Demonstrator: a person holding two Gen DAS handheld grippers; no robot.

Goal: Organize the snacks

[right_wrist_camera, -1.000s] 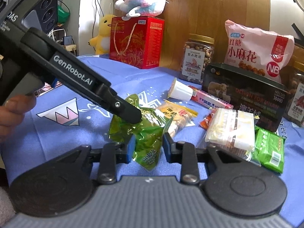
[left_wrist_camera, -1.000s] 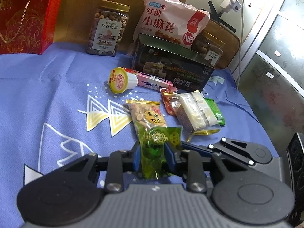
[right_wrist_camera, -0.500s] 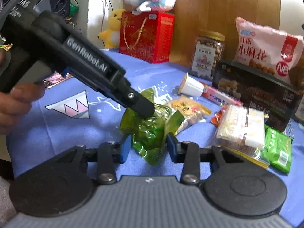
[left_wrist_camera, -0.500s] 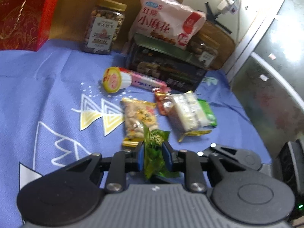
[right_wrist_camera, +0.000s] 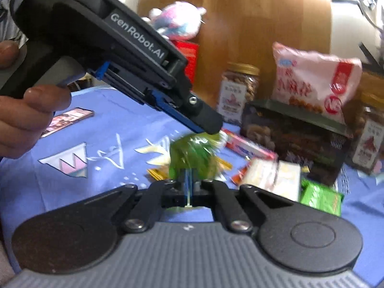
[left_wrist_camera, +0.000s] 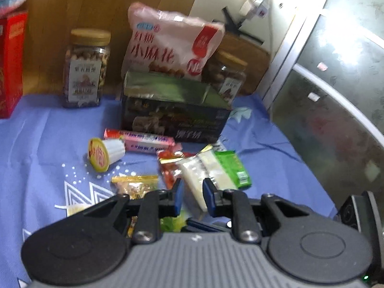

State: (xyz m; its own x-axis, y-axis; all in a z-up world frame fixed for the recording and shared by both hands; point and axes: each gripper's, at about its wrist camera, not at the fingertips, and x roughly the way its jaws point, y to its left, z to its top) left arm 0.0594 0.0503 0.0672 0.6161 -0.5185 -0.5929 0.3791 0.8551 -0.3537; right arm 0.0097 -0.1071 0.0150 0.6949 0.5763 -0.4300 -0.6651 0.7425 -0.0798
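Observation:
My right gripper point(right_wrist_camera: 188, 187) is shut on the edge of a green snack packet point(right_wrist_camera: 194, 154) and holds it above the blue cloth. My left gripper point(left_wrist_camera: 193, 196) is open and empty; it hangs above and to the left of the green packet, its tip point(right_wrist_camera: 208, 122) just over it in the right wrist view. A bit of the green packet point(left_wrist_camera: 171, 223) shows under the left gripper. Below lie a peanut packet point(left_wrist_camera: 134, 186), a white packet point(left_wrist_camera: 204, 175), a green bar point(left_wrist_camera: 234, 168), a red packet point(left_wrist_camera: 169, 168), a pink stick pack point(left_wrist_camera: 146, 141) and a jelly cup point(left_wrist_camera: 105, 152).
At the back stand a dark box point(left_wrist_camera: 172, 117), a pink bag point(left_wrist_camera: 170, 48) on it, two nut jars point(left_wrist_camera: 85, 72) point(left_wrist_camera: 226, 79) and a red gift box point(left_wrist_camera: 10, 64). A phone point(right_wrist_camera: 67, 121) lies on the cloth at left. The cloth's right edge meets a cabinet point(left_wrist_camera: 336, 120).
The left gripper has opened, let go of the green packet and risen. The right gripper has closed on the packet and lifted it.

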